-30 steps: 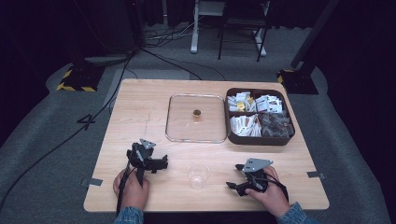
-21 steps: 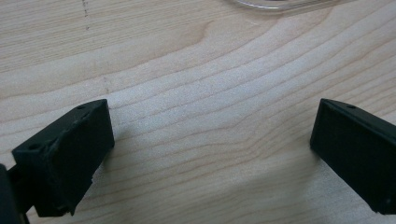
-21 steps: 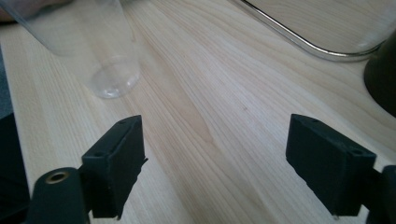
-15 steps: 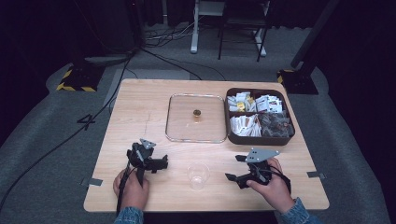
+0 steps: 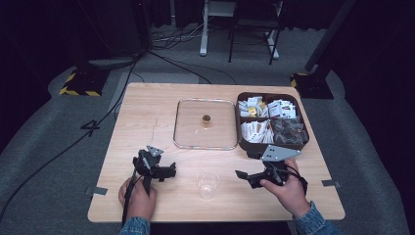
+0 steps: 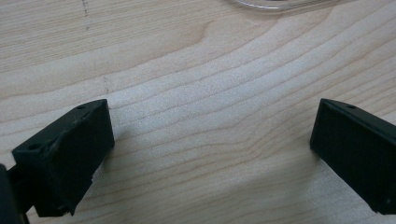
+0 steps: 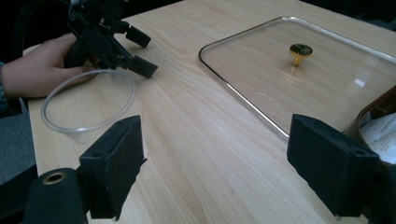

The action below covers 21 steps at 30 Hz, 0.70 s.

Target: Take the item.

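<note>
The right gripper (image 5: 247,177) is held above the pale wooden surface (image 5: 147,112) at its near right, pointing left towards the clear plastic cup (image 5: 207,183), jaws spread wide with nothing between them. The cup stands near the front edge, between the two grippers and apart from both. The left gripper (image 5: 169,171) rests low at the near left, jaws open and empty. Since a second ago the right hand (image 5: 289,188) has lifted its gripper off the surface, and its jaws have just been opening a little further; the left is unmoved.
</note>
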Tool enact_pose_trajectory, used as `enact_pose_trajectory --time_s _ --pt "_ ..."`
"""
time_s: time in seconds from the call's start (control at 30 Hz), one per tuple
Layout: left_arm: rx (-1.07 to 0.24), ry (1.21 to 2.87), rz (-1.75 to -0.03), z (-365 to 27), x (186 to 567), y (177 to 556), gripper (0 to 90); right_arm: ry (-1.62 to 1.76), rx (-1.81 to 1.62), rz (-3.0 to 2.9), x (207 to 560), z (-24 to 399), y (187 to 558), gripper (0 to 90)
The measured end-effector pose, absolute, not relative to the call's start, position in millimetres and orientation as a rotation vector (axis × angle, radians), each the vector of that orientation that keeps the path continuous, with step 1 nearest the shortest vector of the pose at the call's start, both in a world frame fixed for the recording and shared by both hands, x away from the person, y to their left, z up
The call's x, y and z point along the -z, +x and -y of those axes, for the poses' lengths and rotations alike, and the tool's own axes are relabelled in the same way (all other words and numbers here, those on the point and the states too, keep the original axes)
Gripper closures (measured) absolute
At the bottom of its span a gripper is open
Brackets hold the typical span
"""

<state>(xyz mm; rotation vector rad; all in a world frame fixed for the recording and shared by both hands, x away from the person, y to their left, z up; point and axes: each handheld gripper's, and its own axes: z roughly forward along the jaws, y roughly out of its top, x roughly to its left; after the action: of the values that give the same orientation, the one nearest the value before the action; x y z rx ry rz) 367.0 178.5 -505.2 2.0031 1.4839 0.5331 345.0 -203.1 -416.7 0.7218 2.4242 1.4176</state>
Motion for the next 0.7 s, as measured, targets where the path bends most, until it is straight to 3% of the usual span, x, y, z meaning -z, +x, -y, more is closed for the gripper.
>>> enact_pose_trajectory --time_s 0.7 --pt "-0.533 1.997 -1.491 -178 505 365 0.1 0.702 -1.479 -2.343 395 209 365 20.1"
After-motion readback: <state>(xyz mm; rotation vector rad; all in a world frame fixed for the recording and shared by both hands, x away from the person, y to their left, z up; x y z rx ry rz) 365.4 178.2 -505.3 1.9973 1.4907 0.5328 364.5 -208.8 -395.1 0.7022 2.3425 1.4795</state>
